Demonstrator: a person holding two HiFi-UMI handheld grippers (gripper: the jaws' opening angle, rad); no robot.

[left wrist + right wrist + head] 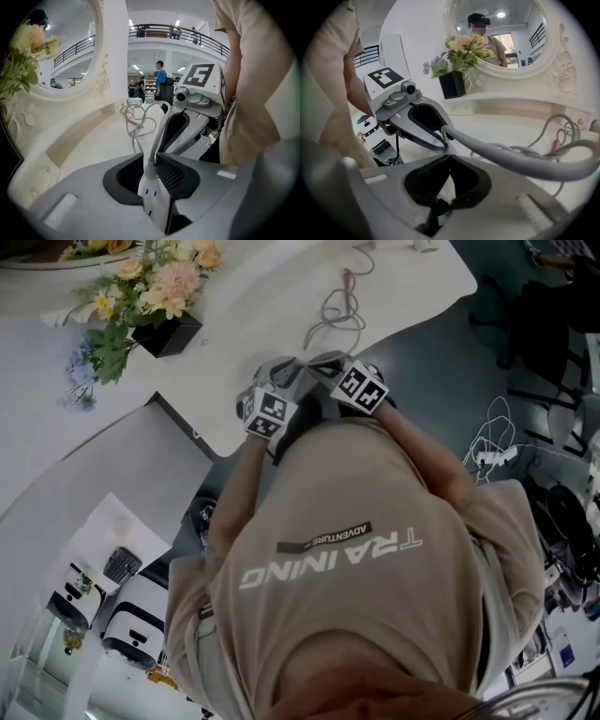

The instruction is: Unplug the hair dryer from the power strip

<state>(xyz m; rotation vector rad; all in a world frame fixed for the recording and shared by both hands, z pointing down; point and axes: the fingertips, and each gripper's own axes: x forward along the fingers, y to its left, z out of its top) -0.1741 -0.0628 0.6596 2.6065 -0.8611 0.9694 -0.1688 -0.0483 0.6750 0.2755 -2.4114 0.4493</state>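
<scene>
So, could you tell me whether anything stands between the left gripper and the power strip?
Nothing visible does: the left gripper is shut directly on the white power strip, whose cable runs up from between its fingers.

crowded table (412, 287) edge
coiled cable (339, 313) lies ahead on the top; flower box (167, 334) stands left, bare surface between them.
</scene>
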